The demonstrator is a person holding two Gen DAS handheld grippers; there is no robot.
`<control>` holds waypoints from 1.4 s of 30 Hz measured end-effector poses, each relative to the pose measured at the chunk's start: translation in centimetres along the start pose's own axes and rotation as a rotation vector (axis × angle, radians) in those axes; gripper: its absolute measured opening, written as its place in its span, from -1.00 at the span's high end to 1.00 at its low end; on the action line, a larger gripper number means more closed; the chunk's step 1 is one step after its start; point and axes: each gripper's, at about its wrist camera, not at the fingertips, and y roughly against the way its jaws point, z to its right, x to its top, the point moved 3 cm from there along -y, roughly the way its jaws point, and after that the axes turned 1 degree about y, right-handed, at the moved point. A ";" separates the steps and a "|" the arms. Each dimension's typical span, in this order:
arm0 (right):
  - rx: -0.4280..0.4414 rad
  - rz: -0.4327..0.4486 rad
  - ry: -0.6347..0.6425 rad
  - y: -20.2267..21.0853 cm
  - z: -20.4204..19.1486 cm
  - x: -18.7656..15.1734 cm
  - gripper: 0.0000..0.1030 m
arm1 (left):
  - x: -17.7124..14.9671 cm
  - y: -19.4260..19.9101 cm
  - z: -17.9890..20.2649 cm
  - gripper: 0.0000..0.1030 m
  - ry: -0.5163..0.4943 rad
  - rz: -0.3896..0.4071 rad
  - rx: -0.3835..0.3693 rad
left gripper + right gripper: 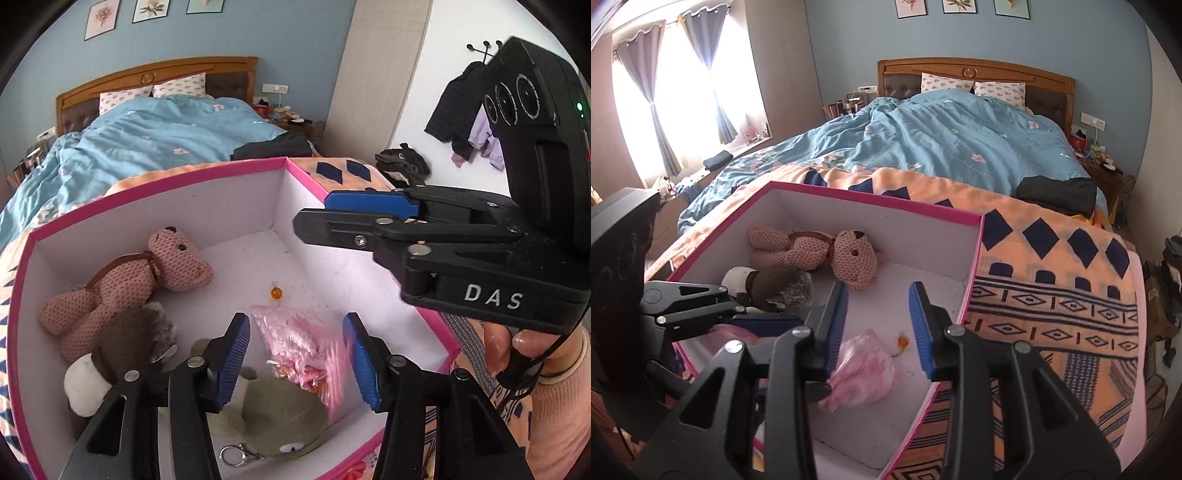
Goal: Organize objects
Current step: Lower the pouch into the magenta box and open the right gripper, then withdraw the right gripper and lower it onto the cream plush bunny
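Toys fill the left of the box (166, 177): one knit bear (122, 284), one brown hedgehog (129, 347), one green plush (280, 410). One pink, crinkly, motion-blurred bag (295, 343) lies between the left claw's (295, 362) wide-open fingers, ungripped. One orange bead (276, 292) sits beyond it. Right claw (879, 328) hovers above the bag, fingers spread, empty. Box rests on the bed's blanket (1052, 295).

Colours in and around my box

I am looking into a box (159, 177) rimmed pink with white walls, holding a pink knitted bear (122, 284), a translucent pink bag (295, 343) and an olive-green plush (280, 410); my left hand-held gripper (297, 363) is showing blue pads on black, over an orange blanket (1052, 295) with navy diamonds.
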 end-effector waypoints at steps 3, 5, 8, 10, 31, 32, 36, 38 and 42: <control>0.004 0.020 -0.012 0.8 -0.2 -0.4 0.25 | -0.5 0.9 0.1 -0.06 -0.009 0.023 0.009; 0.018 0.031 -0.023 1.4 -0.3 -0.7 0.21 | -0.9 1.6 0.1 -0.12 -0.022 0.039 0.036; 0.026 0.046 -0.035 2.4 -0.5 -1.2 0.08 | -1.1 2.0 -0.3 -0.13 -0.029 0.048 0.078; 0.039 0.054 -0.048 2.9 -0.6 -1.6 0.06 | -1.2 2.2 -0.9 -0.13 -0.023 0.053 0.098; 0.216 0.170 -0.119 10.6 -4.5 -6.5 -0.20 | -5.6 12.0 1.6 -0.42 -0.056 0.263 -0.033; 0.222 0.177 -0.113 11.1 -5.0 -6.8 -0.20 | -6.1 12.3 1.9 -0.42 -0.066 0.263 -0.041; 0.236 0.192 -0.106 12.6 -6.1 -7.8 -0.23 | -7.9 12.9 3.0 -0.43 -0.093 0.252 -0.060; 0.238 0.188 -0.110 13.1 -6.5 -8.5 -0.26 | -8.7 12.9 3.2 -0.43 -0.092 0.238 -0.075; 0.228 0.171 -0.118 13.7 -7.2 -10.3 -0.27 | -10.7 12.1 4.0 -0.43 -0.101 0.197 -0.086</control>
